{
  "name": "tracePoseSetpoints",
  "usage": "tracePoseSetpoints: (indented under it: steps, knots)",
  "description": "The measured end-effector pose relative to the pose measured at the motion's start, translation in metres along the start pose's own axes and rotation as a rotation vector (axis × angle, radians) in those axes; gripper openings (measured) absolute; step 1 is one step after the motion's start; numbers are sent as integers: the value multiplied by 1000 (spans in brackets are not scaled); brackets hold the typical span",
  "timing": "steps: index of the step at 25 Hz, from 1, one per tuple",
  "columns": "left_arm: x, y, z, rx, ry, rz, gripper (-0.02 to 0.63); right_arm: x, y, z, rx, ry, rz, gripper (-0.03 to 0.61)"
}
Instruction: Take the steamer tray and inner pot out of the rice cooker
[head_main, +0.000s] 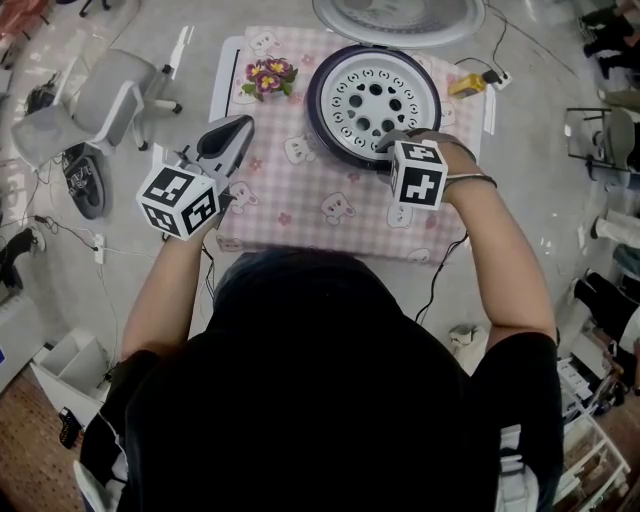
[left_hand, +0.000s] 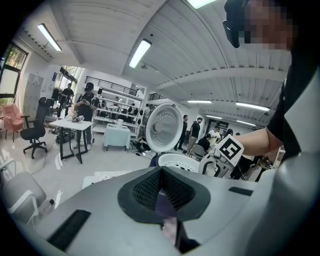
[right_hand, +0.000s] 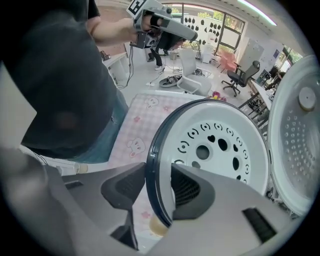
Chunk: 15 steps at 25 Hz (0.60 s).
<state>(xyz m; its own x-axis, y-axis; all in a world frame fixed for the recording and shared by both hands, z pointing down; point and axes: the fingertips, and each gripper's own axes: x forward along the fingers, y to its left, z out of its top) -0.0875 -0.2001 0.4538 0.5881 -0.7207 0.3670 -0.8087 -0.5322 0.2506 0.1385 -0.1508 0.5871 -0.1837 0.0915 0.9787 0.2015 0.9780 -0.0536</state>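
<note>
Right gripper (right_hand: 159, 170), jaws part-closed, clamps the steamer tray (right_hand: 220, 150) rim.

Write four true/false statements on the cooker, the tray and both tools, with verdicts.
1. The rice cooker has its lid swung open. True.
2. The steamer tray lies out on the checked cloth. False: it sits in the cooker, with its holes facing up.
3. The left tool grips the flowers. False: its jaws are together on nothing, near the table's left edge. The flowers stand apart from it at the far left of the cloth.
4. The right tool has one jaw on each side of the cooker's near rim. True: one jaw is outside the dark ring, the other over the white tray's edge.
</note>
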Motion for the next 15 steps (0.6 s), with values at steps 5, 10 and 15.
tracePoseSetpoints:
  steps: [5,10,15]
  knots:
    - [-2,-3,-3,-7,1,-13,23,-15,-1,5,22,-26,-10,152]
    - [-6,-3,-4,-4,3,-25,23,-29,-7,16,44,-56,-41,94]
    - [-10,-4,-2,-1,5,-36,23,-39,-10,17,57,-59,-98,38]
